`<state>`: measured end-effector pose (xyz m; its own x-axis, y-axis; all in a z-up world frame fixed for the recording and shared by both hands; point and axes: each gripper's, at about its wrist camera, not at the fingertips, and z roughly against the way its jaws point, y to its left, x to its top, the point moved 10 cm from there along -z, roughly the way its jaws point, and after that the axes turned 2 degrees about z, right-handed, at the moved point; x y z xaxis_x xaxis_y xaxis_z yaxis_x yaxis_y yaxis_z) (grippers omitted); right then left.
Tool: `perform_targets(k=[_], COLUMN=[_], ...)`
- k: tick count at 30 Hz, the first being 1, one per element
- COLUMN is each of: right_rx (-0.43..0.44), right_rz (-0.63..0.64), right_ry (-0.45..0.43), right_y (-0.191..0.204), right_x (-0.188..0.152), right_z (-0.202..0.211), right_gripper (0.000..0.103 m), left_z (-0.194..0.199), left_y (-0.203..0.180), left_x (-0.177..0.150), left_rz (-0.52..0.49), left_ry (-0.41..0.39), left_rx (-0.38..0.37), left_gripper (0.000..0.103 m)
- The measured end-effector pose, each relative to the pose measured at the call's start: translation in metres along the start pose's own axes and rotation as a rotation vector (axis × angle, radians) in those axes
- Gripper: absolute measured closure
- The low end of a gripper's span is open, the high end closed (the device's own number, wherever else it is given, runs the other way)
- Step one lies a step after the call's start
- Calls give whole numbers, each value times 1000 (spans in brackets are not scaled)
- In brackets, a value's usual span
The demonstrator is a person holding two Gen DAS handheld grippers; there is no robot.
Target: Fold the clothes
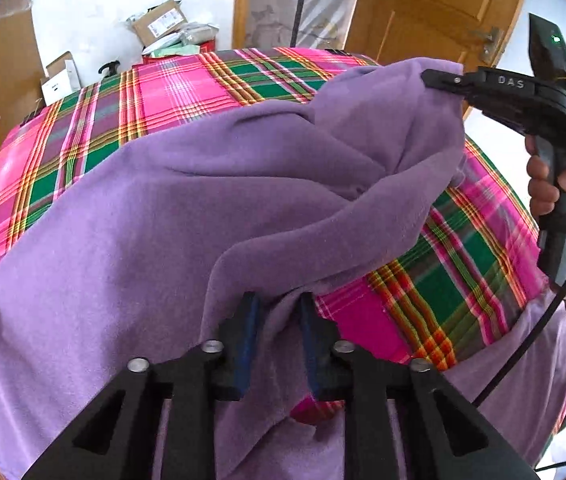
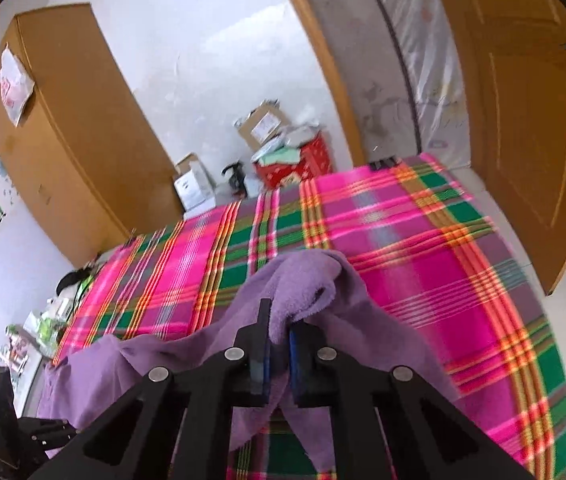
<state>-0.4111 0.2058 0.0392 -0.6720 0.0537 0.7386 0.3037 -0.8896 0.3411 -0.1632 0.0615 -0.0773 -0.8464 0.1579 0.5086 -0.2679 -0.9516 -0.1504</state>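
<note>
A purple garment [image 1: 171, 208] is lying spread over a bed covered with a plaid sheet [image 1: 187, 88], filling the centre and lower left of the left wrist view. Both grippers are gripping it. The left gripper [image 1: 279, 340], at the bottom centre of its own view, is standing with its fingers partly closed, and a bunched edge of the purple cloth is running between them; whether the pads are pinching it tight is hard to tell, since a gap is showing on each side of the fold. The right gripper [image 1: 437, 80], entering from the upper right of that view, is holding a raised corner of the garment above the sheet, its fingers closed down narrowly on the cloth. In the right wrist view the same gripper [image 2: 279, 344] is showing near the bottom centre with purple cloth squeezed between its blue pads.

The step in hand looks like a fold being carried over: one edge is being lifted off the bed while the rest is lying flat. The next move probably calls for both grippers travelling together across the garment, keeping the lifted edge taut and level, then lowering it so that edges are meeting squarely before letting go.
</note>
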Motion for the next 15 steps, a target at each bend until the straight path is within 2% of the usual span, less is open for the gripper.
perform_targets(k=[4,7,8,13,15], right_rx=[-43,-67,-76,-105,-114], right_rz=[-4,-9,-10,-32,-42], right_ry=[-63,-57,-51,-42,-36], right_y=[-8,-15,-18,-30,-35], right_x=[10,10,9,5,4], right_z=[22,23,22,12,7], right_gripper=[96,96,96,96,96], left_z=[3,6,8,18,13], left_y=[-7,-12,-13,-18,-20], left_x=[-4,-5,-5,-11,-17], left_rz=[-23,-50,-64,-129,-157], left_ry=[1,-2,-7,-19,11], left_rx=[-34,-50,-45,-41,-31], left_gripper=[90,89,83,74,71])
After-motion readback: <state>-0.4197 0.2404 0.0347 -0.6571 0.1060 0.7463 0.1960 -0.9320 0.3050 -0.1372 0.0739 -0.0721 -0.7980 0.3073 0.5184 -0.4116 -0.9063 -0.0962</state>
